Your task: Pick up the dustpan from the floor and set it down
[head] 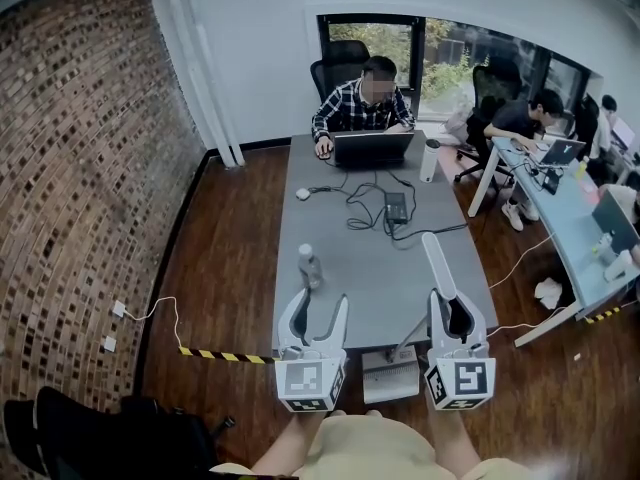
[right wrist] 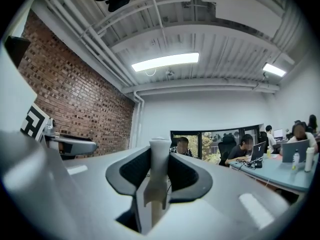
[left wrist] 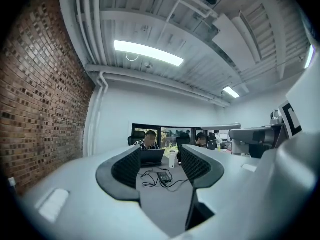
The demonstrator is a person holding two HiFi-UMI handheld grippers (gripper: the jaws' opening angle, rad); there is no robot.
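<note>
While the R gripper (head: 452, 313) is clamping the white plastic long-handled dustpan (head: 437, 263) by its stem, long axis pointing far over the grey table (head: 350, 258), the L gripper (head: 318, 308) is hovering nearby to its left, jaws wide apart, empty.

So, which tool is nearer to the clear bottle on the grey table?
Left. In the head view the left tool sits open just below the bottle. The right tool, shut on a white handle, is farther off to the bottle's right.
</note>
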